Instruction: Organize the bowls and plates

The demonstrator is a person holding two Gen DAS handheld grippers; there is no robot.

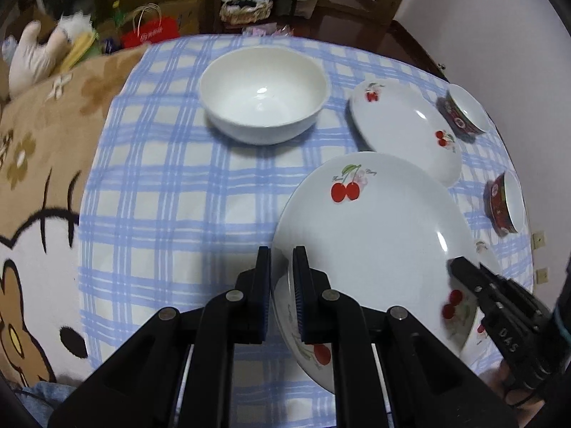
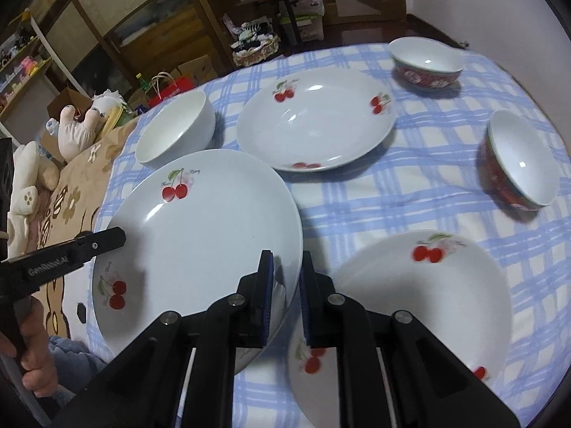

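Both grippers hold one cherry-print plate [image 1: 374, 228] lifted and tilted above the blue checked tablecloth [image 1: 160, 192]. My left gripper [image 1: 282, 255] is shut on its left rim; my right gripper [image 2: 287, 258] is shut on its right rim [image 2: 200, 235]. The right gripper also shows at the plate's far edge in the left wrist view [image 1: 460, 267]. A second cherry plate [image 2: 421, 306] lies below to the right, a third [image 2: 314, 121] farther back. A plain white bowl [image 1: 264, 92] stands at the back left.
Two red-patterned bowls [image 2: 424, 62] [image 2: 517, 160] stand at the right side of the table. A brown cartoon blanket [image 1: 39, 164] with stuffed toys [image 2: 78, 125] lies to the left. Shelves and boxes stand behind the table.
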